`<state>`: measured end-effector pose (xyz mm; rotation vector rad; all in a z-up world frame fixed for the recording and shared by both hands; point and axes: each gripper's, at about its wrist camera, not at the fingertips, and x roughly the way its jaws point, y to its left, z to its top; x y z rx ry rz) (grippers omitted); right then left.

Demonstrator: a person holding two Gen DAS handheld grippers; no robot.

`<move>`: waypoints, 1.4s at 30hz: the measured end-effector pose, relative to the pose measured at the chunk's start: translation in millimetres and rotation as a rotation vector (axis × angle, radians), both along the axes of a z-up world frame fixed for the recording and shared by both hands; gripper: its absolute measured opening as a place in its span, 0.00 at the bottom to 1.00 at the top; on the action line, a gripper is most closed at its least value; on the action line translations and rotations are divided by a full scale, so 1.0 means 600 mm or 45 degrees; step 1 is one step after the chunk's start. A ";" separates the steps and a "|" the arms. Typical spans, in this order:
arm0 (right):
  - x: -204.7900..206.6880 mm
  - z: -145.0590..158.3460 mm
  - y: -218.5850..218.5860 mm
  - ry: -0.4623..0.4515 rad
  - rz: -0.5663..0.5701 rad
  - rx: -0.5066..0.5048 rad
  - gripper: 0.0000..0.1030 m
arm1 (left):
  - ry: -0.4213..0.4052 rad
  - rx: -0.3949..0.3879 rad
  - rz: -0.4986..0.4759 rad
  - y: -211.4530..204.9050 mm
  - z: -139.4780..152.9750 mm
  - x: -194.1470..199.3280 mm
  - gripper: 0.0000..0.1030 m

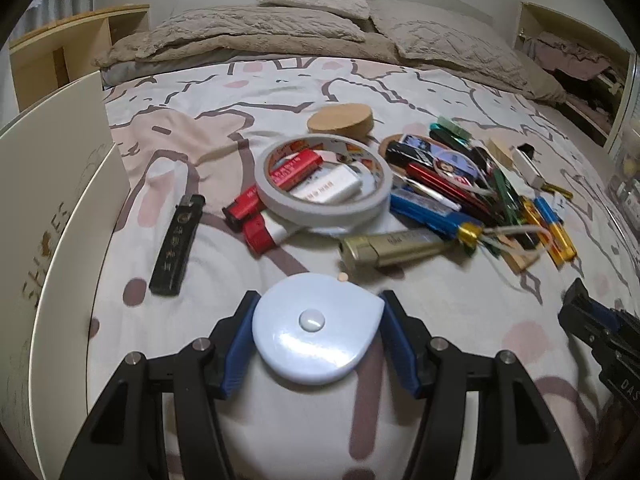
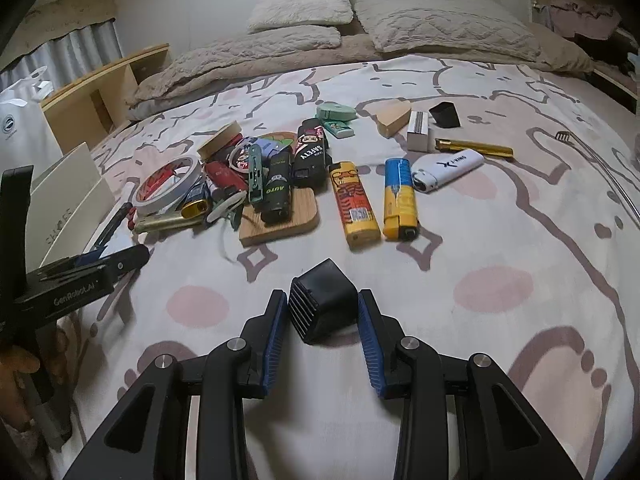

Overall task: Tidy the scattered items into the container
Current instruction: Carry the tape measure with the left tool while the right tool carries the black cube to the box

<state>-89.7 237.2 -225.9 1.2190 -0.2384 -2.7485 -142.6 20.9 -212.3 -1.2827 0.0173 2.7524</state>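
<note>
Left gripper (image 1: 318, 334) clasps a round white tape measure (image 1: 316, 330); right gripper (image 2: 323, 312) clasps a black cube (image 2: 324, 306), both over the bedsheet (image 2: 480, 240).

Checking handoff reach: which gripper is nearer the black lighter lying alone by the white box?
Left. The left gripper, shut on a round pale-blue tape measure, sits just right of the black lighter. The right gripper, holding a small black cube, is farther off to the right.

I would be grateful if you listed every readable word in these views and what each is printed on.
"SAFETY": black lighter.
"AUTO": dark green lighter.
"GenRobot.AI": left gripper.
"SHOES", partly hidden: white box.
Red lighter and other lighters' print: too blurred.
</note>
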 end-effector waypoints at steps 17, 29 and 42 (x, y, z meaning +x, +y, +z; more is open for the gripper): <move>0.059 -0.001 -0.015 0.017 0.000 0.083 0.35 | 0.020 -0.120 -0.043 0.035 0.010 0.081 0.58; 0.108 0.000 -0.038 0.051 0.014 0.211 0.35 | 0.030 -0.118 -0.128 0.045 0.033 0.144 0.58; 0.162 0.021 -0.046 0.030 -0.006 0.156 0.35 | 0.064 -0.016 -0.159 0.047 0.087 0.184 0.58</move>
